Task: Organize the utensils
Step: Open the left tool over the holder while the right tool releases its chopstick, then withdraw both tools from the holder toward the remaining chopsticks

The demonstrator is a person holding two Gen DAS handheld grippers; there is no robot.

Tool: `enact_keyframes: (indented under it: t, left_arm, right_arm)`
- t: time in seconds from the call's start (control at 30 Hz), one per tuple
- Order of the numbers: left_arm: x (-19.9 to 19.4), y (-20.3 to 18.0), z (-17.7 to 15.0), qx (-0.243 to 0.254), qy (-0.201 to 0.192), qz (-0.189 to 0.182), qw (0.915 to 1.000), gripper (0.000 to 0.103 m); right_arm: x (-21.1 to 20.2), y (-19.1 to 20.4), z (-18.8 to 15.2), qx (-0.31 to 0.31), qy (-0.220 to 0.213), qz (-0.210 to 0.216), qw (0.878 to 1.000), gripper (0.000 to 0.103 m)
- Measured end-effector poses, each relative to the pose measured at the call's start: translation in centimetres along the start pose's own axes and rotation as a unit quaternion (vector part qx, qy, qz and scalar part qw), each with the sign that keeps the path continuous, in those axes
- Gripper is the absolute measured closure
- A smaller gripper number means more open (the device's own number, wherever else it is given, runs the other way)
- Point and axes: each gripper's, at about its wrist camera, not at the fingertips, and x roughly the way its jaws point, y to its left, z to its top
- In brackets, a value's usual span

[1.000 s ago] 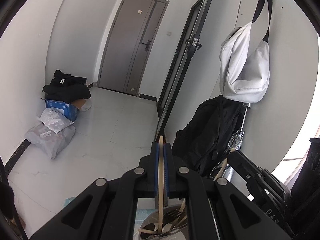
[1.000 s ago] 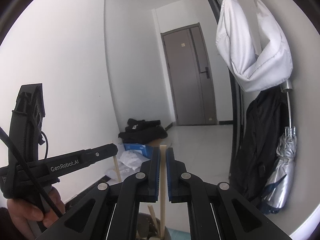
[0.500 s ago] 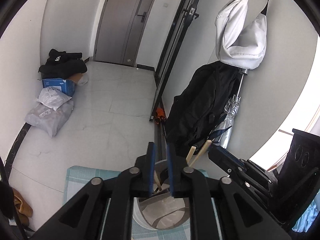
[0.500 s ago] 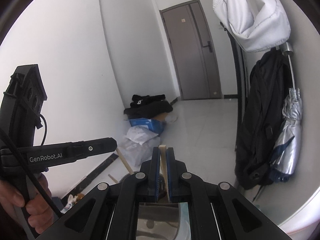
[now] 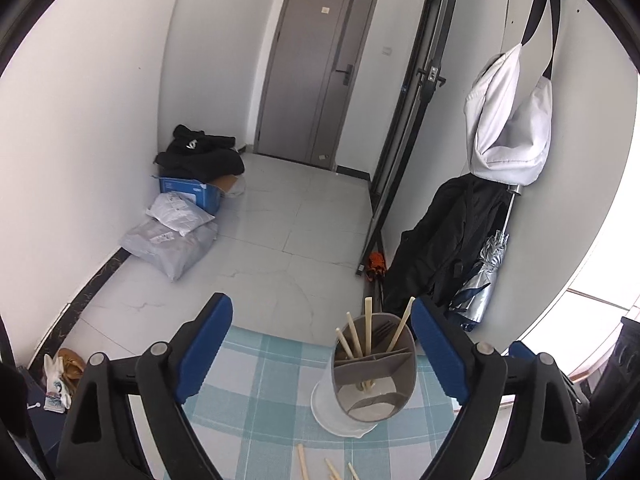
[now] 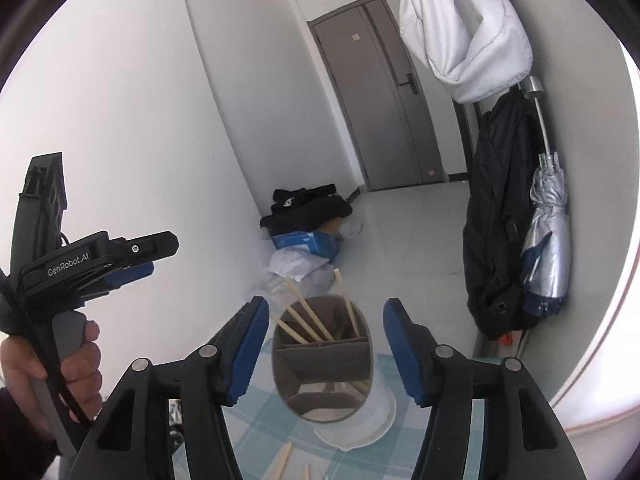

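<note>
Both handheld grippers now have their blue-padded jaws spread wide apart with nothing between them; half a second ago each pair was nearly closed, and a second ago each was pinched on a pale wooden chopstick. The left gripper (image 5: pixel 322 328) hangs above a table covered in a pale blue-and-white checked cloth (image 5: pixel 256 364), and the right gripper (image 6: pixel 326 334) hangs just above the same spot. Between the spread jaws stands a grey-and-white utensil holder (image 5: pixel 362 396), an upright cup split by inner dividers into compartments. Several wooden chopsticks (image 5: pixel 368 330) stand inside it, leaning against the rim in the far compartments, with dark fork tines beside them in the left camera's view. From the right camera the holder (image 6: pixel 326 364) shows four or so chopsticks (image 6: pixel 310 318) fanned in its back sections, while the nearer sections look bare. A few loose chopsticks (image 5: pixel 304 462) lie flat on the cloth just in front of the holder, cut off by the lower edge. In the right camera the left gripper appears again at the left side (image 6: pixel 132 266), held in the person's left hand (image 6: pixel 48 376). Compared with the earlier frames, both cameras have pulled back and up, so the whole holder is now visible.
</note>
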Motion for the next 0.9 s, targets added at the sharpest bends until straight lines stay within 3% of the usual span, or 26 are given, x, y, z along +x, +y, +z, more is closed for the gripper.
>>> enact_keyframes:
  t: [0.07, 0.13, 0.5, 0.8, 0.9]
  left_arm:
    - [-1.3, 0.2, -0.4, -0.004, -0.008, 0.004, 1.0000, 0.006]
    - [-2.4, 0.2, -1.0, -0.006, -0.016, 0.006, 0.9998, 0.003]
    - [-5.9, 0.1, -5.8, 0.015, -0.029, 0.023, 0.9992, 0.001]
    - [-4.9, 1.3, -10.1, 0.018, -0.011, 0.040, 0.9990, 0.001]
    - [-4.1, 1.6, -11.6, 0.019, -0.003, 0.040, 0.9990, 0.001]
  right_arm:
    - [-1.5, 0.7, -0.1, -0.002, -0.009, 0.001, 1.000, 0.041]
    - [-2.9, 1.3, -0.3, -0.003, -0.019, 0.006, 1.000, 0.033]
    - [-7.5, 4.7, -3.4, -0.028, -0.032, 0.005, 0.999, 0.012]
    - [-8.0, 4.9, -8.2, -0.033, -0.003, -0.015, 0.999, 0.009]
    - [-7.3, 4.3, -10.1, -0.026, 0.025, -0.033, 0.999, 0.009]
